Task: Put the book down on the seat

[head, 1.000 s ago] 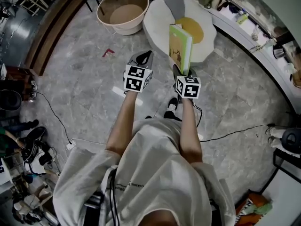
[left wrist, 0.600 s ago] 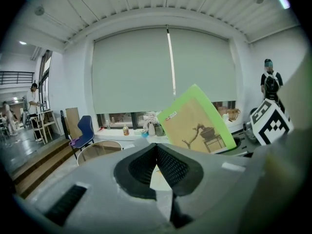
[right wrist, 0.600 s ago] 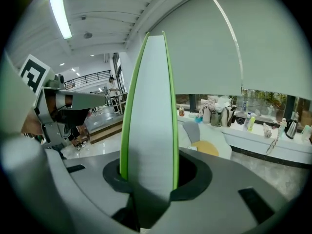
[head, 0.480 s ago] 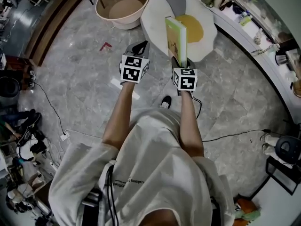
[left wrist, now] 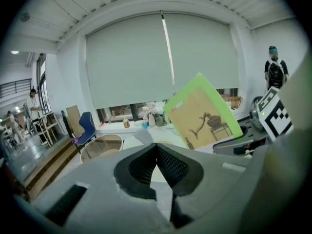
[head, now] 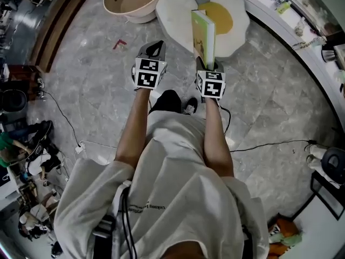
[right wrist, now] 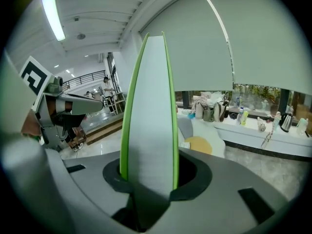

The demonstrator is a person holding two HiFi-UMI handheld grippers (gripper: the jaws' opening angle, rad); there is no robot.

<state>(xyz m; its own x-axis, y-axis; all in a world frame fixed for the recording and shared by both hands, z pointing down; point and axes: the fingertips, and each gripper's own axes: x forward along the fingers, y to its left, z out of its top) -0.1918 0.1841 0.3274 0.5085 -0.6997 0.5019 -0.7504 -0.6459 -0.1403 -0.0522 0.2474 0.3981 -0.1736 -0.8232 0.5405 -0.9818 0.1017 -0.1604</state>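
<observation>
A thin book with a green cover [head: 204, 36] stands upright on its edge in my right gripper [head: 207, 63], which is shut on its lower end. The right gripper view shows the book's page edge [right wrist: 148, 111] rising straight out of the jaws. The seat, a white fried-egg-shaped cushion with a yellow centre [head: 178, 15], lies on the floor just beyond the book. My left gripper [head: 153, 48] hovers level with the right one, to its left, shut on nothing. From the left gripper view the book's cover [left wrist: 204, 113] shows to the right.
A round beige basket [head: 132, 1] sits left of the seat. A small red item [head: 119, 43] lies on the grey marble floor. A curved white counter [head: 302, 31] with bottles runs along the right. Cables [head: 264, 144] trail beside the person's feet.
Both grippers and the book have moved forward towards the seat, and the person has stepped after them. The grip on the book is unchanged.
</observation>
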